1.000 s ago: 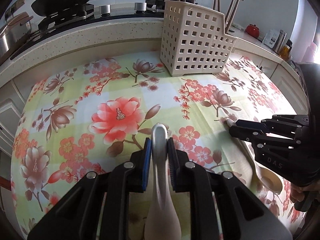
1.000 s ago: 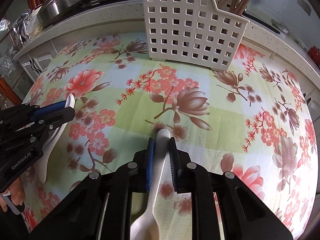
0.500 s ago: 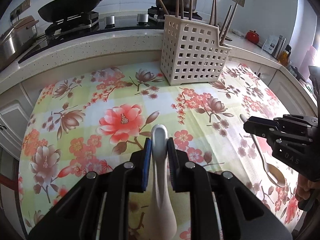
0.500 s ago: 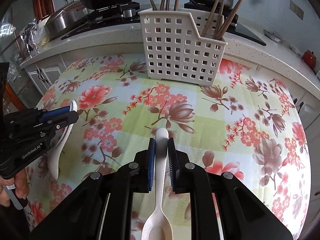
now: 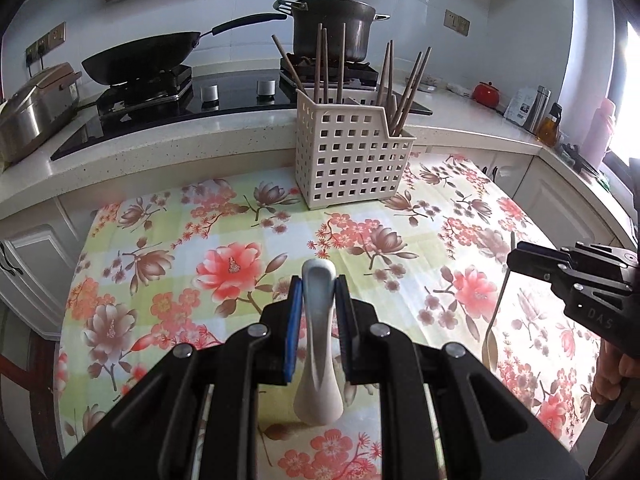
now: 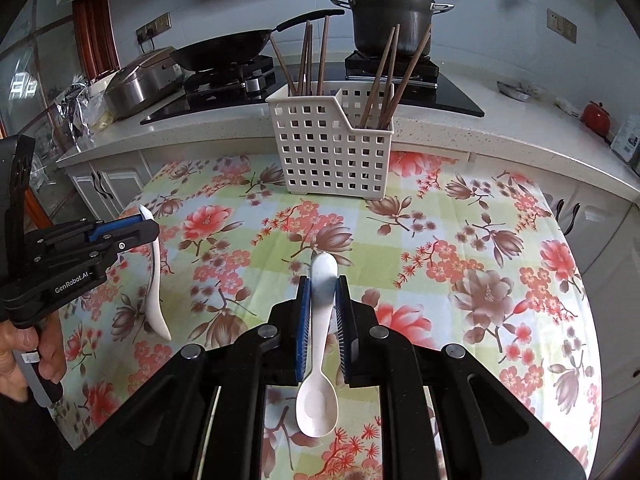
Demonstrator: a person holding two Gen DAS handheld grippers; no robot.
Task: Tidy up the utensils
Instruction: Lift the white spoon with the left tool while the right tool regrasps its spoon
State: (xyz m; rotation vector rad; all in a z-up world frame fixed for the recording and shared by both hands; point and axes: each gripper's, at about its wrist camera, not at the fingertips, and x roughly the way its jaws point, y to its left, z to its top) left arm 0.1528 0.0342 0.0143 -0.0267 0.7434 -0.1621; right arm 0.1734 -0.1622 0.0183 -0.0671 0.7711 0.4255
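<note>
My left gripper (image 5: pixel 319 282) is shut on the handle of a white ceramic soup spoon (image 5: pixel 318 392), whose bowl hangs toward the camera above the floral tablecloth (image 5: pixel 180 280). My right gripper (image 6: pixel 323 282) is shut on a slimmer white spoon (image 6: pixel 318 404), bowl end nearest the lens. Each wrist view shows the other tool at its side: the right gripper (image 5: pixel 516 258) with its thin spoon (image 5: pixel 496 320), and the left gripper (image 6: pixel 150 228) with the soup spoon (image 6: pixel 154 292). A white perforated utensil basket (image 5: pixel 352 156) (image 6: pixel 332 152) stands at the table's far edge. It holds several brown chopsticks (image 6: pixel 380 76).
Behind the basket runs a pale counter (image 5: pixel 200 136) with a black stove. On the stove sit a wok (image 5: pixel 140 56) and a dark pot (image 5: pixel 330 28), with a steel cooker (image 5: pixel 28 112) at the left. A red pot (image 5: pixel 486 94) and bottles (image 5: pixel 546 118) line the right counter. A hand (image 6: pixel 24 352) grips the left tool.
Both grippers have lifted up and drawn back from the tablecloth, each carrying its spoon. The basket and stove now show more fully and farther off.
</note>
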